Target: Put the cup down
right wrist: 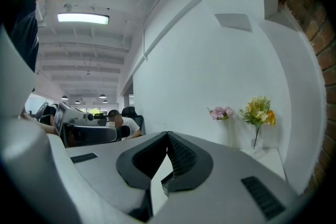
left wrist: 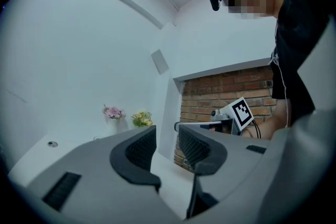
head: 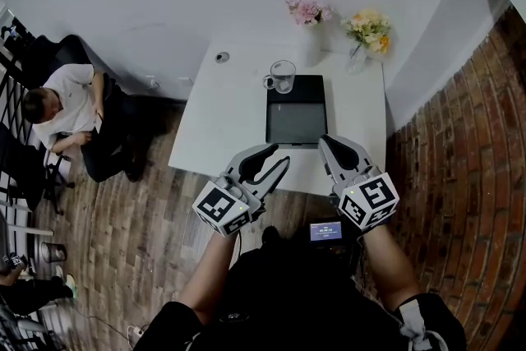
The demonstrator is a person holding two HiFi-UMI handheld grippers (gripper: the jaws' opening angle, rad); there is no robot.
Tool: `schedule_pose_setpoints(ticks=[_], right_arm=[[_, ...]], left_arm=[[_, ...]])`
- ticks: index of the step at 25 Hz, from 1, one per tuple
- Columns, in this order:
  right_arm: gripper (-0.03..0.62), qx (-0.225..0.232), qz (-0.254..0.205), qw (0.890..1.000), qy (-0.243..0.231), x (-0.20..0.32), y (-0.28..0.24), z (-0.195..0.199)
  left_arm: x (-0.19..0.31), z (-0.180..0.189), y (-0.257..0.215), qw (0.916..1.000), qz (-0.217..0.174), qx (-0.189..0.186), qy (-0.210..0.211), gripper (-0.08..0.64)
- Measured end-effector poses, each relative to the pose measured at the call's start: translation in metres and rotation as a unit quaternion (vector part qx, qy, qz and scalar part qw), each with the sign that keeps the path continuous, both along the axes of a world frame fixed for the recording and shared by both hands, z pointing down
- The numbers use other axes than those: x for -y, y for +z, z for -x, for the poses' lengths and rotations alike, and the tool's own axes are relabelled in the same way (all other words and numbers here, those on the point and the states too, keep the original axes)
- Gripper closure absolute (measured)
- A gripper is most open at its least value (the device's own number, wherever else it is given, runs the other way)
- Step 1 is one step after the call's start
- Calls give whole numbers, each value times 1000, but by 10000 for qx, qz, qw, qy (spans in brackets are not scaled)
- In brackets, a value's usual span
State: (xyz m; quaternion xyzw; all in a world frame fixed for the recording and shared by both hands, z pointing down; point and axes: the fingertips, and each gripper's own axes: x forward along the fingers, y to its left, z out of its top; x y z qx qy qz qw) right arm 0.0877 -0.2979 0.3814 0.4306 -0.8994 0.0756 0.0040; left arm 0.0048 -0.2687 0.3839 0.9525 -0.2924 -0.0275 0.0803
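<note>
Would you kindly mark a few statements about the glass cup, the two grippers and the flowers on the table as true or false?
1. The clear glass cup with a handle is held in the right gripper. False: it stands upright on the white table, clear of both grippers.
2. The left gripper has its jaws apart with nothing between them. True.
3. The right gripper's jaws are wide open. False: they are closed together, empty.
4. A pink bunch of flowers and a yellow bunch of flowers stand at the table's far edge. True.
</note>
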Motion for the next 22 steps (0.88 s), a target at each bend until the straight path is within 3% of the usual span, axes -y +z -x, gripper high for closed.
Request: schedule_pose_setpoints(ticks=[14,22], right_arm=[[580,-120,-41,9999,103,-7,3,-3],[579,-110,-10,9999,104,-11,5,0]], left_arm=[[-5,-6,1,10000,7,42,41,420],[-7,-5,-2,9996,168,-234,40,422]])
